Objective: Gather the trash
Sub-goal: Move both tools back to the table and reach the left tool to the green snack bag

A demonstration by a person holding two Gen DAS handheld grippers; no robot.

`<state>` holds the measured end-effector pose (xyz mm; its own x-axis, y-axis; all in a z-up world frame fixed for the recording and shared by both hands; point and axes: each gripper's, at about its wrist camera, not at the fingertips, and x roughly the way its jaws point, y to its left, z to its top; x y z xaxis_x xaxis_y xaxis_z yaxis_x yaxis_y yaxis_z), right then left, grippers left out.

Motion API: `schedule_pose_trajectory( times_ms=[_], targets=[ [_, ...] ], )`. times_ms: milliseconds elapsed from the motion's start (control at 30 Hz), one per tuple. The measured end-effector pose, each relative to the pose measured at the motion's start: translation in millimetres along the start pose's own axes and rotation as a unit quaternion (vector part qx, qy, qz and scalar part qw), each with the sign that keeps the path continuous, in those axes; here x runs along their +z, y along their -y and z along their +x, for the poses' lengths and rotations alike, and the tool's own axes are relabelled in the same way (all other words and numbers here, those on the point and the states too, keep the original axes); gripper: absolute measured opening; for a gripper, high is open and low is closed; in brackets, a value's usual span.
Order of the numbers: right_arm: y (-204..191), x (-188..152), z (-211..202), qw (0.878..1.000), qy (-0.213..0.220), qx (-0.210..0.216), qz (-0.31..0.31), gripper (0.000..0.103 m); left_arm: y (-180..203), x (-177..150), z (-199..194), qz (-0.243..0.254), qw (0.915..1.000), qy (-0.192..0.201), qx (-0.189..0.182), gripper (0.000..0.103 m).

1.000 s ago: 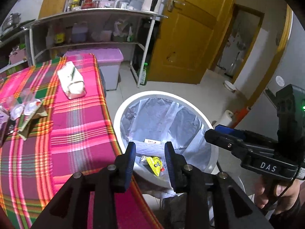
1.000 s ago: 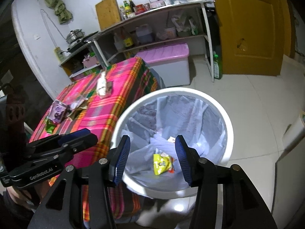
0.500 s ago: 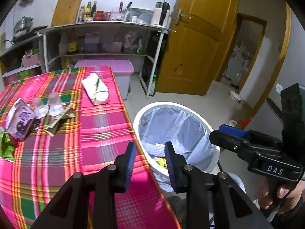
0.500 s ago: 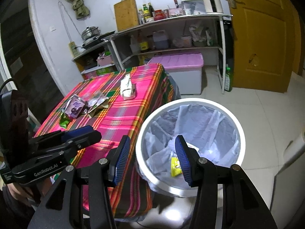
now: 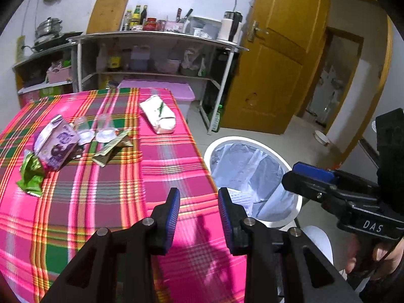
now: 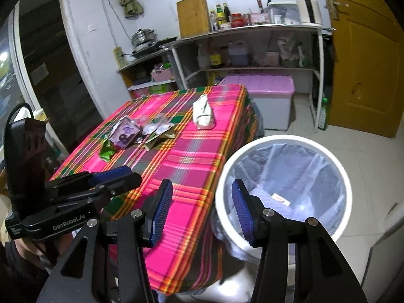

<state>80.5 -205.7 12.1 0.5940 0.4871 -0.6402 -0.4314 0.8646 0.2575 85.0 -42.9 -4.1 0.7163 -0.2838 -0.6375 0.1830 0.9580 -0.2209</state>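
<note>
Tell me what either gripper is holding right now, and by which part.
Nothing is held. The left gripper and the right gripper both stand open with empty gaps between their fingers, over the table edge beside the trash bin.

Two wrist fisheyes angled down over table (image 5: 164, 166) edge, right one nearer bin (image 6: 343, 174), both sharing shelves (image 5: 151, 38)

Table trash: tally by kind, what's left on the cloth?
Purple carton: 1
Clear plastic cups: 2
Green wrapper: 1
Brown-green wrapper: 1
White tissue pack: 1
Total: 6
</note>
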Motion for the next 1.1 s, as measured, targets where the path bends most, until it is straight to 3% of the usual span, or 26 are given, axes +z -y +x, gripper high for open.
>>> schedule_pose_trajectory(
  times_ms=[667, 1033, 1100],
  targets=[
    [-36.4, 15.0, 41.4, 0.998, -0.048, 0.028, -0.017, 0.05, -72.6, -10.8, -26.8, -0.057, 0.9961, 0.019, 0.065, 0.031],
    [-56.0, 33.7, 68.8, 0.997, -0.058, 0.042, -0.015, 0.05, -133.4, -8.5, -41.9, -0.096, 0.9871, 0.036, 0.123, 0.032],
    [-59.7, 36.9, 75.5, 0.997, -0.061, 0.044, -0.016, 0.05, -145.6, -6.9, -44.6, -0.101, 0.9849, 0.039, 0.135, 0.036]
  ],
)
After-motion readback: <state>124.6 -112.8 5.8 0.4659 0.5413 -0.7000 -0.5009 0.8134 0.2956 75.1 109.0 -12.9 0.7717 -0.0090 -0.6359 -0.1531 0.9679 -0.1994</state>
